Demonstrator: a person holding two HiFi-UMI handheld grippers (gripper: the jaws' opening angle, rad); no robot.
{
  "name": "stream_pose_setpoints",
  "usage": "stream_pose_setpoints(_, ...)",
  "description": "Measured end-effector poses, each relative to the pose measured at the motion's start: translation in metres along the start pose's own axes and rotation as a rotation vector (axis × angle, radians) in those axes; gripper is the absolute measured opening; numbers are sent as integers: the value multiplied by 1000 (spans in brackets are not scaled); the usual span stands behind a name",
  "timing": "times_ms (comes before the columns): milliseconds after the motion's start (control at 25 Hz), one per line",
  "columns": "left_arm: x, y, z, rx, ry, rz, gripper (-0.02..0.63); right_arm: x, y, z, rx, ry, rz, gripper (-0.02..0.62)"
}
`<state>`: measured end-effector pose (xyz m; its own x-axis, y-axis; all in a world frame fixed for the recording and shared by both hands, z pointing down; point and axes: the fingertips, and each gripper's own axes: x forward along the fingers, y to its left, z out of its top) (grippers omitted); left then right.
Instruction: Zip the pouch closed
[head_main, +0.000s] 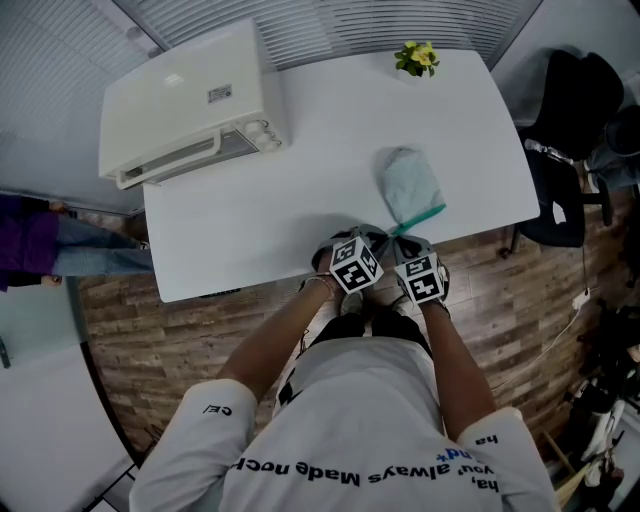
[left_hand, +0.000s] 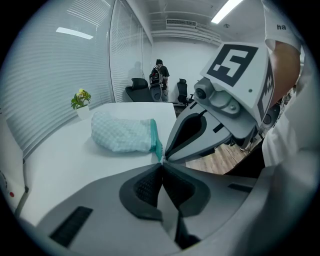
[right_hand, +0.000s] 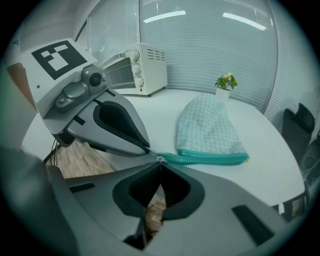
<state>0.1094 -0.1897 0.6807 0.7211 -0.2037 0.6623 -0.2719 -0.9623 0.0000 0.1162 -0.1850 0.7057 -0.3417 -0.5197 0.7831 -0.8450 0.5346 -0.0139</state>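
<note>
A pale checked pouch (head_main: 408, 185) (left_hand: 122, 132) (right_hand: 210, 127) lies near the front edge of the white table (head_main: 300, 180). Its teal zipper (head_main: 420, 218) (right_hand: 210, 159) runs along the near side toward both grippers. My left gripper (head_main: 376, 238) (left_hand: 161, 164) is shut, its tips pinching the zipper's near end. Tip to tip with it, my right gripper (head_main: 398, 240) (right_hand: 160, 162) is shut on a small silver zipper pull (right_hand: 160, 159). The two grippers meet at the table's front edge.
A white toaster oven (head_main: 190, 100) (right_hand: 137, 70) stands at the table's far left. A small potted plant (head_main: 417, 57) (left_hand: 80, 100) sits at the far edge. A black office chair (head_main: 575, 150) is right of the table. A person's legs (head_main: 60, 250) show at left.
</note>
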Motion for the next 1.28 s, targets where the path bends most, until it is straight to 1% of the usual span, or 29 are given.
stream_pose_setpoints(720, -8, 0, -6, 8, 30, -4, 21, -2, -4, -2, 28, 14, -29, 9)
stream_pose_setpoints(1280, -17, 4, -16, -4, 45, 3, 21, 2, -3, 0, 37, 17, -32, 10)
